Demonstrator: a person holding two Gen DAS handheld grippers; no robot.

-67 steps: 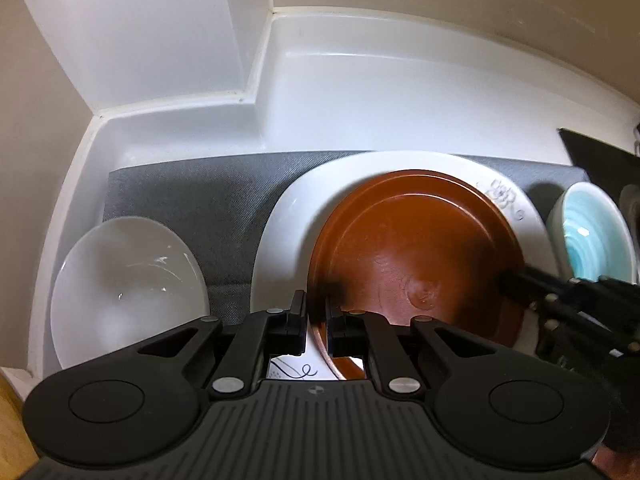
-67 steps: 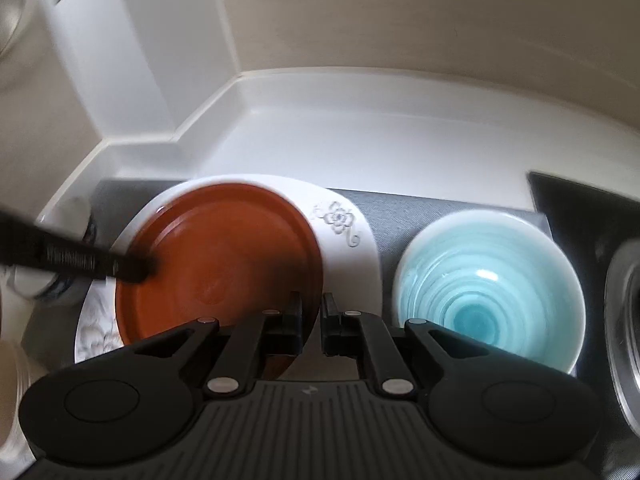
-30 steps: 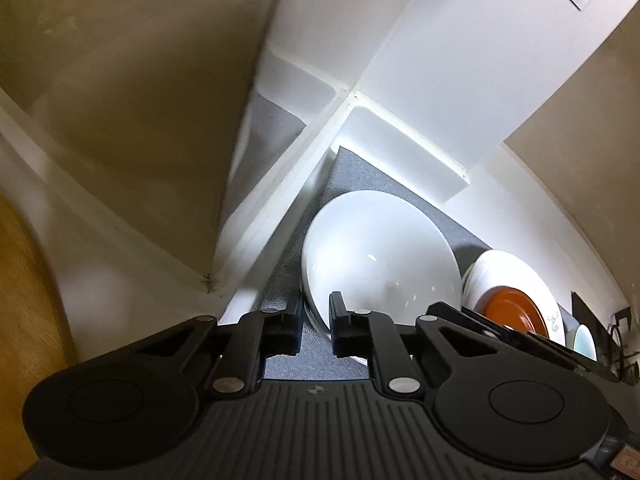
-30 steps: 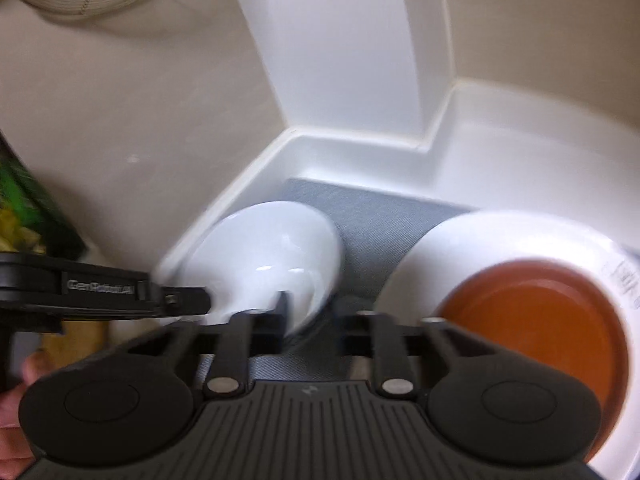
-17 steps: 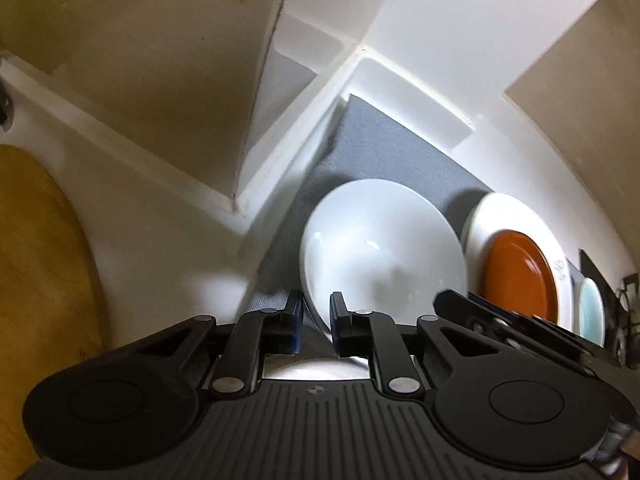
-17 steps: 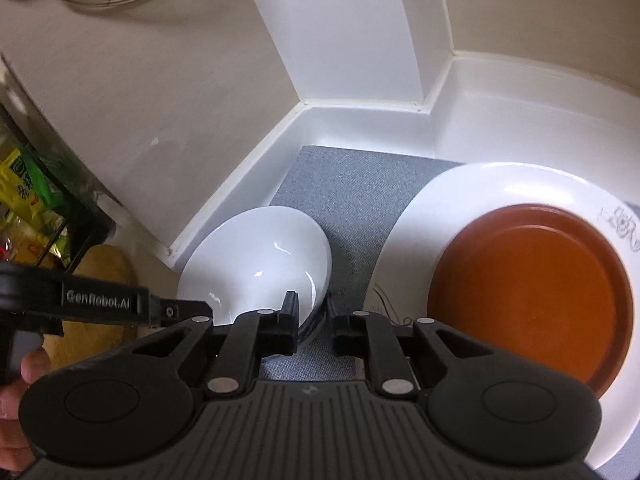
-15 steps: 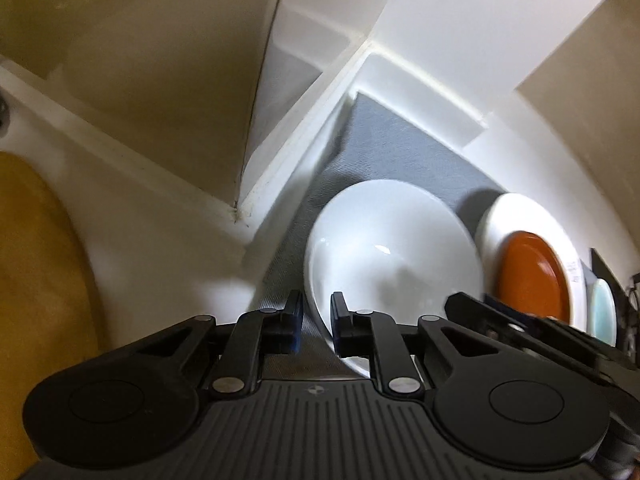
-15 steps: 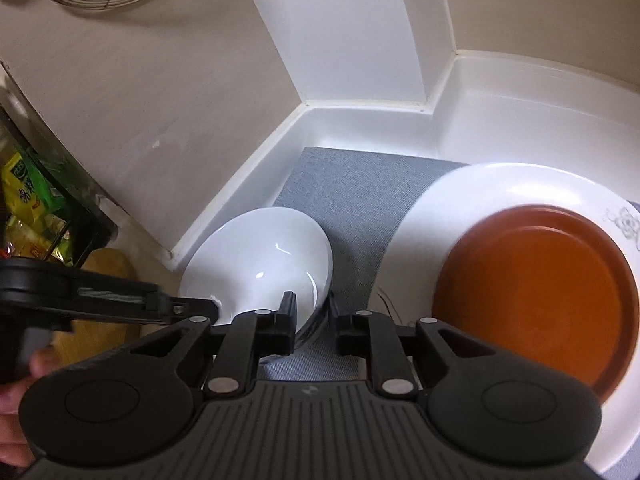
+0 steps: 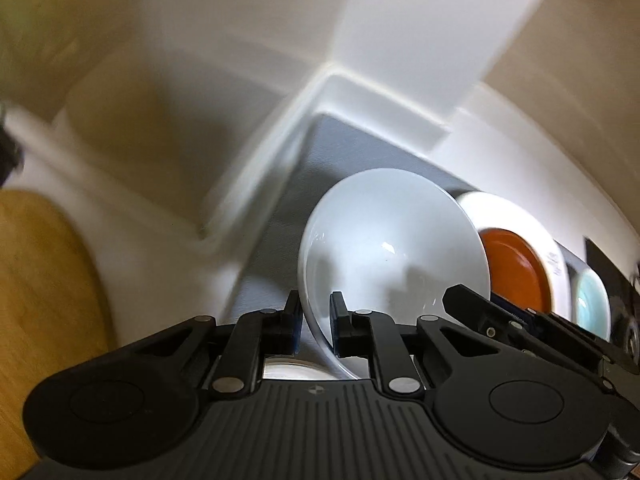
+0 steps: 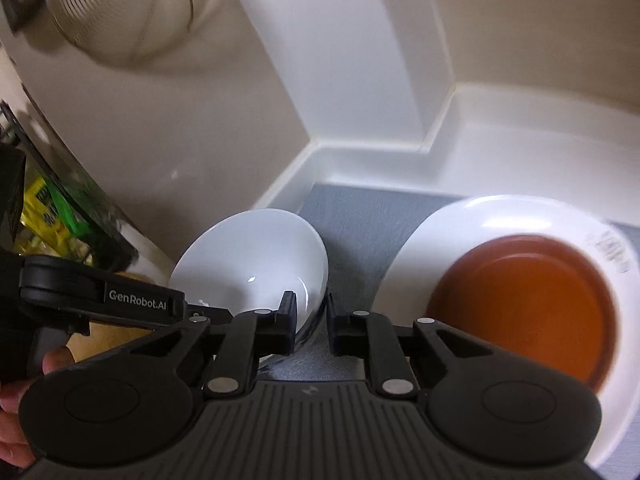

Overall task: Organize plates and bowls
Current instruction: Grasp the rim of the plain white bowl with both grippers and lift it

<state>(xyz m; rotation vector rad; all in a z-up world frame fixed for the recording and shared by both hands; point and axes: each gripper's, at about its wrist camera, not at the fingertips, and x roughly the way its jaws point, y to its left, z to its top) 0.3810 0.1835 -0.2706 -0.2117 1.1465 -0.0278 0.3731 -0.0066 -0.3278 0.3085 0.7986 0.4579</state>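
The left gripper [image 9: 314, 322] is pinching the near rim of the white bowl [image 9: 394, 248], its fingers [image 9: 338, 316] closed on either side of the rim. The right gripper [image 10: 310, 320] is clamping the same bowl [image 10: 252, 256] on its right rim, one finger [image 10: 286, 312] inside and the other outside. The bowl is tilting, its opening facing both cameras, over the grey mat [image 10: 360, 216] at the left end of the white counter [image 10: 520, 148]. Whether its base is touching the mat cannot be told. Just right of the bowl, a white plate [image 10: 432, 240] is lying on the mat with an orange plate [image 10: 532, 312] resting in it. Further right, a teal bowl [image 9: 592, 308] is sitting beside the plates. A mesh strainer [image 10: 124, 8] is hanging at the far left, and a wooden board [image 9: 44, 280] is lying at the near left.
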